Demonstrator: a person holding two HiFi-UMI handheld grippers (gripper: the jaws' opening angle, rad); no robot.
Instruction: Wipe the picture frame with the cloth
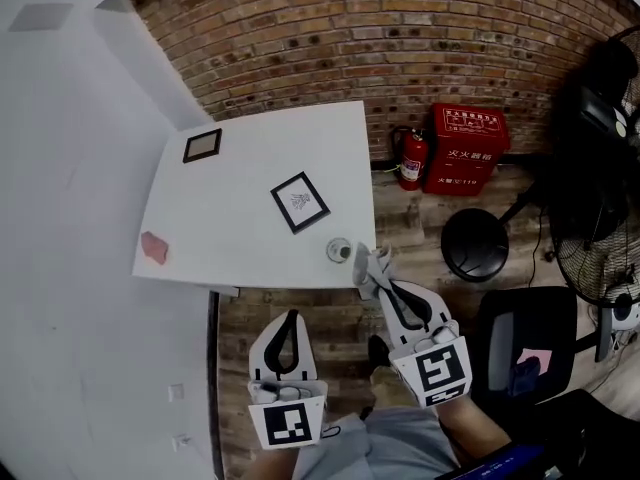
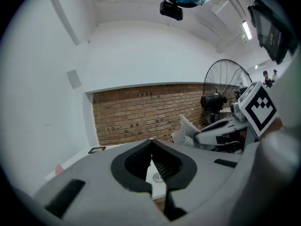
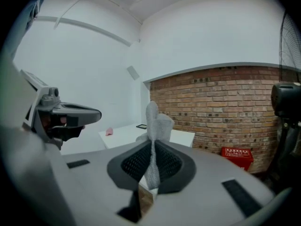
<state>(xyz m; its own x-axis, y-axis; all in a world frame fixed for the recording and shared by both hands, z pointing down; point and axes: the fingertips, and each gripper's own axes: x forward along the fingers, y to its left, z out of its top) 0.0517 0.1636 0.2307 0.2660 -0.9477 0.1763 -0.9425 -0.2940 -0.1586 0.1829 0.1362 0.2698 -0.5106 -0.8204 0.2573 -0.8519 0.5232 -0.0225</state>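
The right claw (image 3: 151,147) pinches a pale grey knitted cloth (image 3: 157,121), which stands up in a fold above the jaw tips; in the head view it hangs at the near right corner of the white bench (image 1: 240,253), just beside a small round glass object (image 1: 339,250). The left claw (image 2: 151,149) is pressed together at the tips with nothing between them, held below the bench's near edge. Each claw carries a cube with black-and-white square markers. The picture frame (image 1: 300,202), black with a white mat and a small dark drawing, lies flat mid-bench, well apart from both claws, its long axis slanting from far left to near right. A smaller frame (image 1: 202,145) lies near the far left corner, and a pink object (image 1: 154,247) by the left edge. Against the brick wall stand a fire extinguisher (image 1: 412,158) and a red box (image 1: 470,150) bearing white Chinese characters, too small to read.
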